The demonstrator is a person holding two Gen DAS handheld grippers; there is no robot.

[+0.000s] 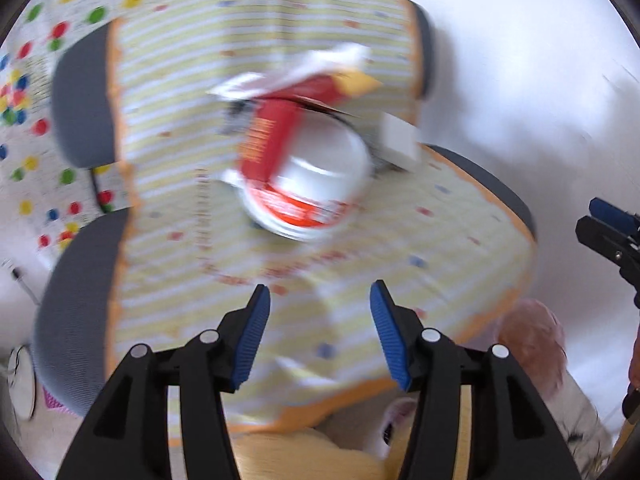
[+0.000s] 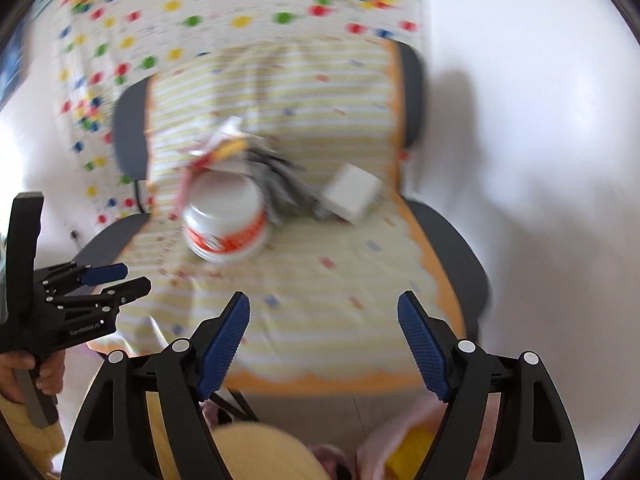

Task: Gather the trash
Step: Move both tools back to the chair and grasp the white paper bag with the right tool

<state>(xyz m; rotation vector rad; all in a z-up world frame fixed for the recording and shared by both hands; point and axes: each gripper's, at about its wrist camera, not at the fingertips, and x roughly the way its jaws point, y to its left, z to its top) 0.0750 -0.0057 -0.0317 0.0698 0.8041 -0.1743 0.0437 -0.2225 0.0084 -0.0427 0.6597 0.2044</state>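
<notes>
A white cup with a red band (image 1: pixel 308 188) lies on a chair seat covered by a yellow-striped cloth (image 1: pixel 400 248). A red wrapper (image 1: pixel 268 140) leans into it, and a crumpled red, white and yellow wrapper (image 1: pixel 312 76) lies behind. A small white box (image 1: pixel 400 140) sits to the right. My left gripper (image 1: pixel 320 320) is open and empty, above the seat's front. My right gripper (image 2: pixel 324 328) is open and empty, above the same seat. In the right wrist view I see the cup (image 2: pixel 226 220), a dark crumpled wrapper (image 2: pixel 280 188) and the white box (image 2: pixel 352 192). Both views are blurred.
The chair has grey padded edges (image 1: pixel 80 92) and stands against a white wall (image 1: pixel 520 60). A dotted cloth (image 2: pixel 200 12) hangs behind. The left gripper (image 2: pixel 116 280) shows in the right wrist view. Yellow and pink fabric (image 2: pixel 260 452) lies below.
</notes>
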